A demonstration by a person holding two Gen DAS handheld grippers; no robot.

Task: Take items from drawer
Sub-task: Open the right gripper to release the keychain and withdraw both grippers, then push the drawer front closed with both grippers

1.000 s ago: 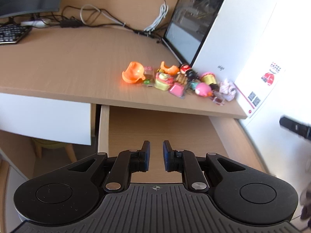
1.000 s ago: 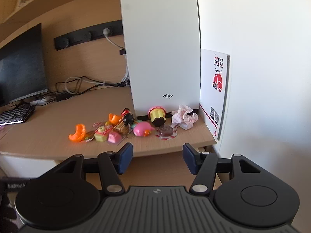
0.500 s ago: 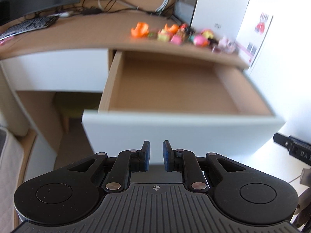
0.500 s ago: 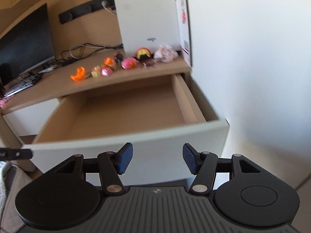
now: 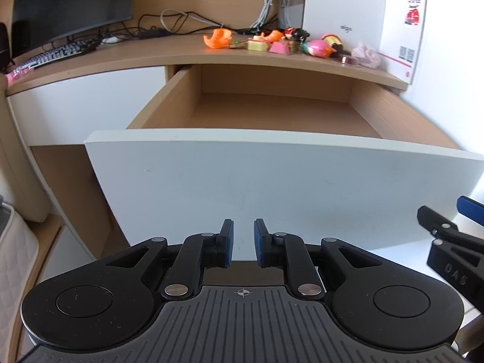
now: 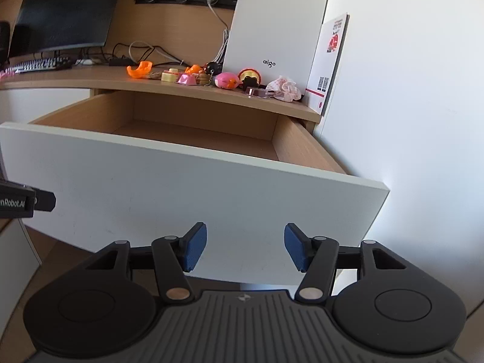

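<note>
The wooden drawer (image 5: 272, 175) under the desk stands pulled out, its white front panel (image 6: 181, 181) facing both cameras. What I see of its inside is bare wood; the front panel hides the near floor. A row of small toys lies on the desktop above: an orange piece (image 5: 217, 37), a pink one (image 5: 317, 47), a pink-white cloth (image 6: 286, 87). My left gripper (image 5: 243, 243) hangs low before the panel, fingers nearly together, holding nothing. My right gripper (image 6: 245, 246) is open and empty, to the right.
A white computer case (image 6: 272, 24) and a leaflet (image 6: 331, 60) stand at the desk's right end against the white wall. A monitor (image 5: 72, 3), a keyboard (image 5: 54, 56) and cables sit to the left. A white mattress edge (image 5: 15, 260) shows at lower left.
Both grippers have drawn back and dropped from desktop height to below the drawer's top edge. The drawer front now fills the middle of both views. Finger spacing is unchanged.
</note>
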